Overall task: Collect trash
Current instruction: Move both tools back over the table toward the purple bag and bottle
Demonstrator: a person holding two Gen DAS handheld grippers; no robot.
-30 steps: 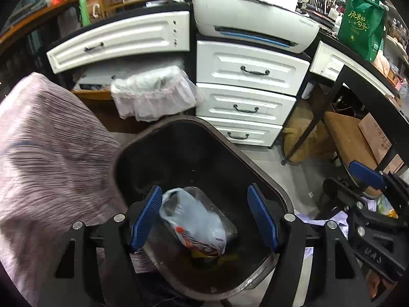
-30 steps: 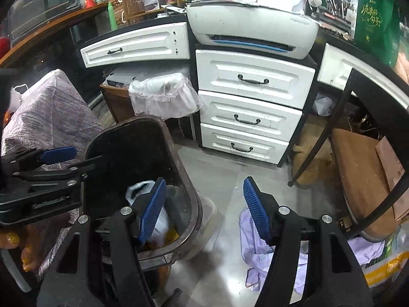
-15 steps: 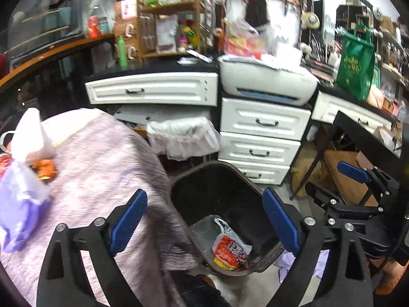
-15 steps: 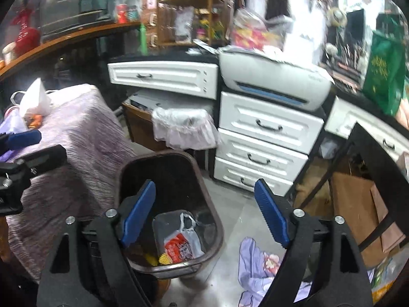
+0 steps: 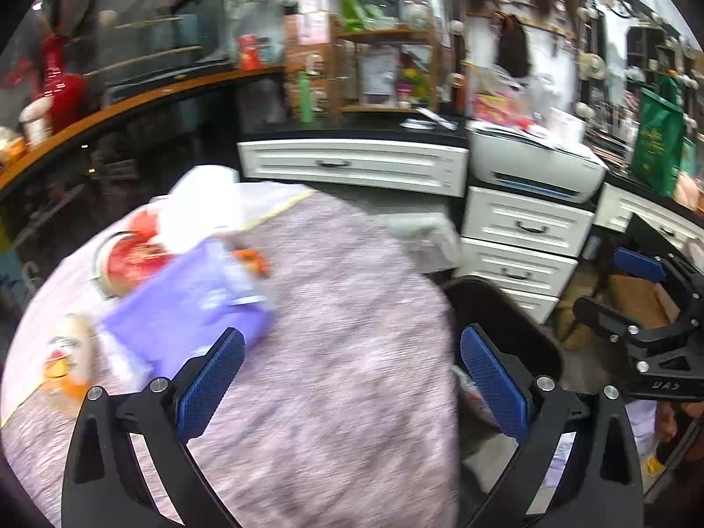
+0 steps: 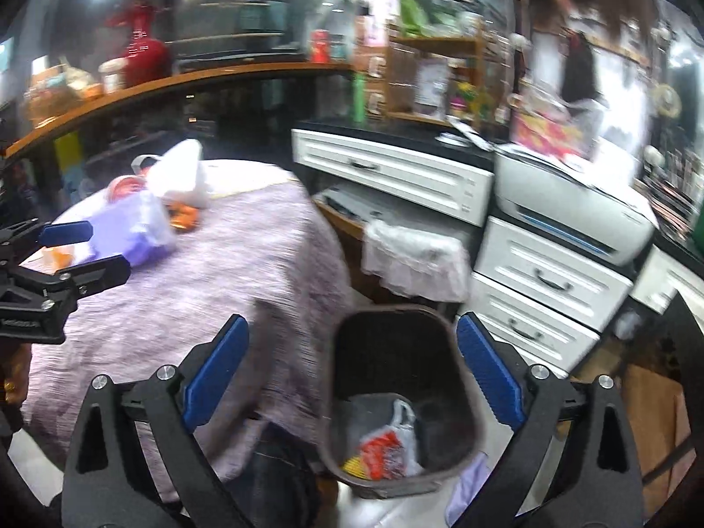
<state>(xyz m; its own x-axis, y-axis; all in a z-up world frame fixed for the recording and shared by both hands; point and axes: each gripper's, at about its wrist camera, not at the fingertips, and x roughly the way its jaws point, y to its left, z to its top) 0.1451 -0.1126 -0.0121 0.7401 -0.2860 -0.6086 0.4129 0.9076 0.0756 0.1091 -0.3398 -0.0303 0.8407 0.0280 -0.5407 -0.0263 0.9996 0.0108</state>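
Both claws empty, jaws opening wide. My left claw (image 5: 350, 378) is nearer the remaining trash: purple plastic bag (image 5: 185, 303) lies on the tabletop (image 5: 343, 308), ahead and left of it, long axis slanting up-right. Right claw (image 6: 352, 369) hangs over the brown bin (image 6: 457, 378).

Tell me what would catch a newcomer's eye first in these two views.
The dark trash bin on the floor beside the table, with a plastic bag of red and yellow wrappers at its bottom. Next, the table's purple cloth, where a purple bag and a white bag lie at the far end. Both the left gripper and right gripper are opening, with nothing between their pads.
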